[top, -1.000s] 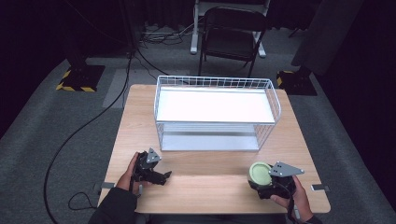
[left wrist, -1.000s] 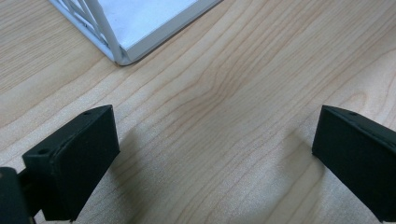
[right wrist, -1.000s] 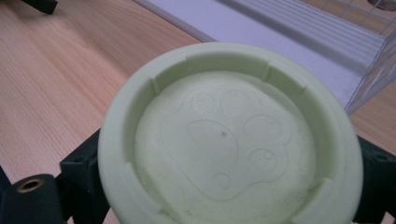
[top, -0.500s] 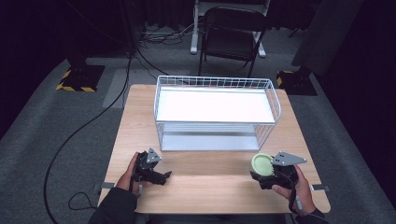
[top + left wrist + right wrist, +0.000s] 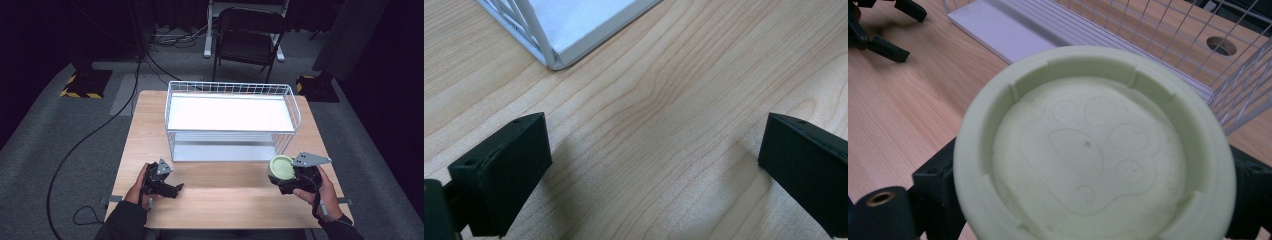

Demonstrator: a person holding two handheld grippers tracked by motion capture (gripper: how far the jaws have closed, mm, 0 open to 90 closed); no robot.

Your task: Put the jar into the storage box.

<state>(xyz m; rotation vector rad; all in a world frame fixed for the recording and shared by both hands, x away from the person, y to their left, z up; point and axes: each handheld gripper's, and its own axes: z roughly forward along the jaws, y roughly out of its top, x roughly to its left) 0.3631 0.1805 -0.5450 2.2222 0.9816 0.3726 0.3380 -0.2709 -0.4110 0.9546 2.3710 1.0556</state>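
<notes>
One white wire basket (image 5: 232,120) stands on one light wooden table (image 5: 225,192). One pale green round plastic lid (image 5: 281,168), paw print embossed, sits clamped between the jaws of the right gripper (image 5: 286,181), just before the basket's near right corner. The left gripper (image 5: 172,190) rests before the basket's near left corner, jaws spread wide, holding nothing.
</notes>
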